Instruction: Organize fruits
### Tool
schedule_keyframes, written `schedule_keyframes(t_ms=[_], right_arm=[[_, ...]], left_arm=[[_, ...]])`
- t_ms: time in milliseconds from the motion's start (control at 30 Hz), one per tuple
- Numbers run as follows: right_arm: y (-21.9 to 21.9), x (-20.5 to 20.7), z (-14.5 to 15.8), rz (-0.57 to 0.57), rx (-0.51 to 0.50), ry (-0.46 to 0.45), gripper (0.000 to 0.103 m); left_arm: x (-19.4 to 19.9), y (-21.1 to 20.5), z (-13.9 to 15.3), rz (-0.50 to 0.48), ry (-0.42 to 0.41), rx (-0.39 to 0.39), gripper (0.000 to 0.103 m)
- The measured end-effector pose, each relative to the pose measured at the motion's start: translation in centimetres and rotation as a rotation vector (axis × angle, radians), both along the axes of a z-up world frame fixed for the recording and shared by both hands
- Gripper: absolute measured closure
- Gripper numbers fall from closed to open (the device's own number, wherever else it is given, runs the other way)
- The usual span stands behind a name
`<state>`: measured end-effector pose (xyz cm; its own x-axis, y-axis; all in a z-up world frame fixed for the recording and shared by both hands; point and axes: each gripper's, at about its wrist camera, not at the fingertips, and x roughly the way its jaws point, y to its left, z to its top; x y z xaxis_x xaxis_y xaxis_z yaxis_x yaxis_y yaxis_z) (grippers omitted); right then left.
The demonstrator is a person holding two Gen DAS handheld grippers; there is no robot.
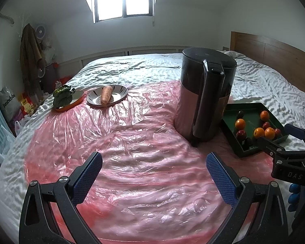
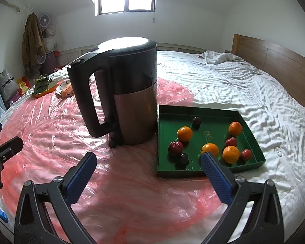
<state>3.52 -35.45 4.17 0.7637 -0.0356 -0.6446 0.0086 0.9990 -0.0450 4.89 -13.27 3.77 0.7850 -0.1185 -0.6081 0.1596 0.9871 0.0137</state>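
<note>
All the fruits sit loose inside the green tray (image 2: 252,142), just ahead and right of the right gripper (image 2: 148,169): four oranges (image 2: 184,133), red apples (image 2: 175,148) and dark plums (image 2: 197,121), mixed rather than grouped by kind. This fits either gathering completed or sorting pending. Both grippers hover with jaws spread, holding nothing; the left gripper (image 1: 154,174) faces bare pink plastic sheet (image 1: 132,142), with a kettle (image 2: 130,93) ahead of the right gripper.
</note>
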Motion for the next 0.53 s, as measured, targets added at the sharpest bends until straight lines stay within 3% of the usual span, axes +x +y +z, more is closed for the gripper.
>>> schedule_keyframes(t_ms=[533], right_arm=[[-0.15,-0.08,0.45,-0.001,-0.004,0.000,0.000]], left_arm=[[0.02,0.02,0.14,0.005,0.001,0.003,0.001]])
